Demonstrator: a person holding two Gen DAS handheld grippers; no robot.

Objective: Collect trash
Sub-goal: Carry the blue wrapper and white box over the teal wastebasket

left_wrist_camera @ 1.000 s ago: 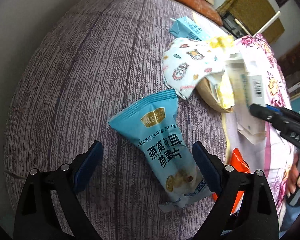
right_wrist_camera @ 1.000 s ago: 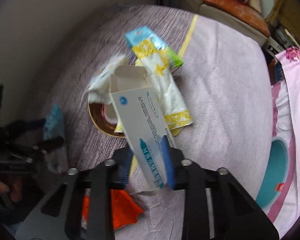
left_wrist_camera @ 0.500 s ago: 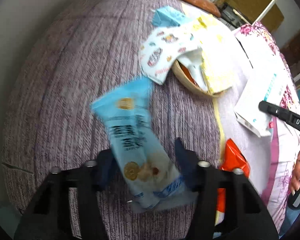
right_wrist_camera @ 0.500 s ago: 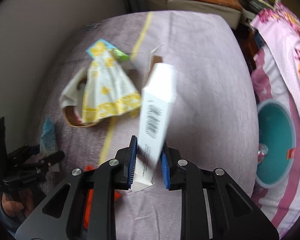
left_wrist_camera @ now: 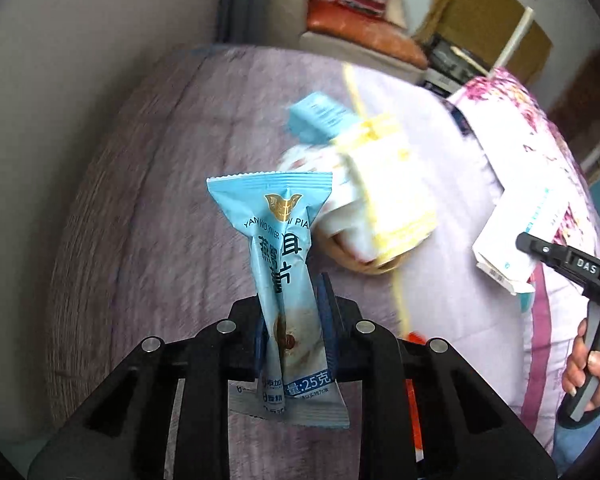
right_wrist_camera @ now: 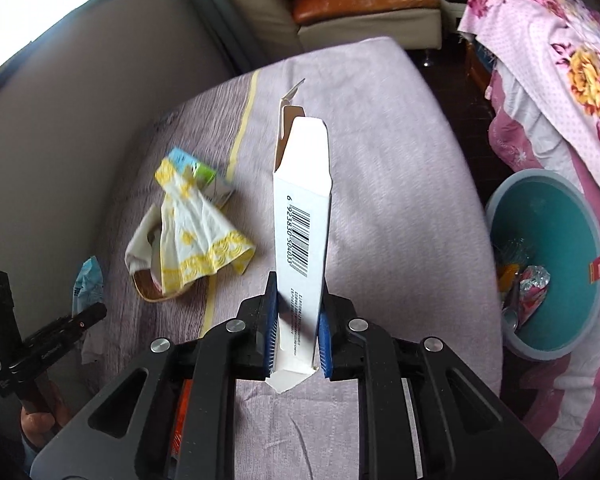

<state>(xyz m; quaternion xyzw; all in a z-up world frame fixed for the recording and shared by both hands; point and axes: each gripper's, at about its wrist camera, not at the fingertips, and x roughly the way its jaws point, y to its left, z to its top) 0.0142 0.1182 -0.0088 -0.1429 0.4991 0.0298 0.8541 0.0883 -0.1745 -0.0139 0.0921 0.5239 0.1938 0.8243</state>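
Left gripper [left_wrist_camera: 290, 328]: fingers just clamped on blue snack wrapper [left_wrist_camera: 282, 256], long axis toward 12 o'clock.
Right gripper [right_wrist_camera: 298, 334]: clenched on white carton [right_wrist_camera: 302, 232], upright.
Teal bin [right_wrist_camera: 496, 216]: 3 o'clock of carton, nearer right hand.

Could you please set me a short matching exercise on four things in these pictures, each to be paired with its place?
Things:
1. snack packet
2. white carton
3. yellow napkin
4. teal basin

Places:
A. lying on the bed over a round brown thing
B. on the floor beside the bed, with wrappers in it
C. clamped in the left gripper
D. clamped in the right gripper

Pairs: 1-C, 2-D, 3-A, 4-B
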